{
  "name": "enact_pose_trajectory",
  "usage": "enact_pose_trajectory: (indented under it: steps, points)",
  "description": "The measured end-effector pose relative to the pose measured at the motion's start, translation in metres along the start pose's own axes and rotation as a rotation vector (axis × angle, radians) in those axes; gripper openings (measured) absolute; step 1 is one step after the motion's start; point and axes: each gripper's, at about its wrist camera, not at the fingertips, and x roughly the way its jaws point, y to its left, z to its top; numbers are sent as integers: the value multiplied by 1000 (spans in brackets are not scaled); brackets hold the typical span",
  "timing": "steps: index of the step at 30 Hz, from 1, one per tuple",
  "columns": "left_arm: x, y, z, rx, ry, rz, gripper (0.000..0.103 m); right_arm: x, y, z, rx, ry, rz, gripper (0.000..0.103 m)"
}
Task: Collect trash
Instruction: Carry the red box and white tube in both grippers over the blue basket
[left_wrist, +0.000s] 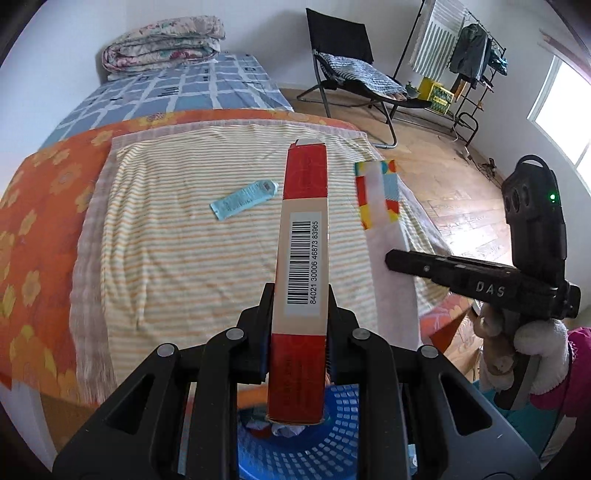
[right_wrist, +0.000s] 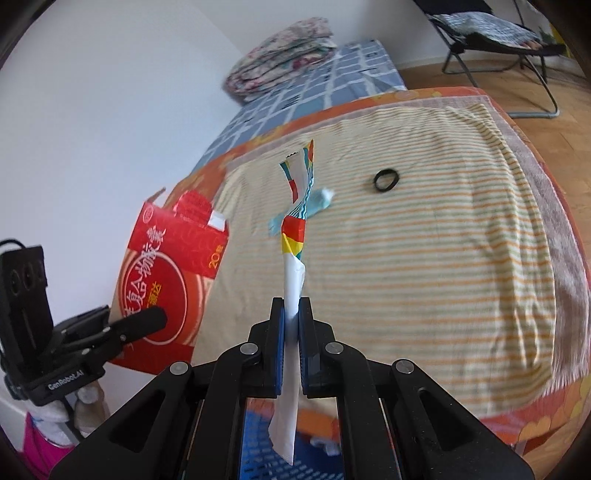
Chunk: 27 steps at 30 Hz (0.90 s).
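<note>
My left gripper is shut on a flat red carton, held edge-on with its barcode facing me; the right wrist view shows the carton's broad printed face. My right gripper is shut on a colourful crumpled wrapper with a white end, which sticks up above the striped towel. A light-blue tube and a black hair ring lie on the towel. A blue mesh basket sits below both grippers, with some scraps in it.
The striped towel covers an orange flowered sheet on the bed, with a folded quilt at the far end. A black folding chair, a clothes rack and wooden floor lie to the right.
</note>
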Motion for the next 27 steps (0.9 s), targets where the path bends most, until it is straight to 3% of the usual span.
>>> enact_pose_trajectory:
  steps: [7,27]
  points:
    - [-20,-18,-43,28,-26,22,21,-16,19,-37,-104,2,-3,5]
    - [-2,-14,-123,-65,55,34,21,-7,34,-102,-196,49,-38,5]
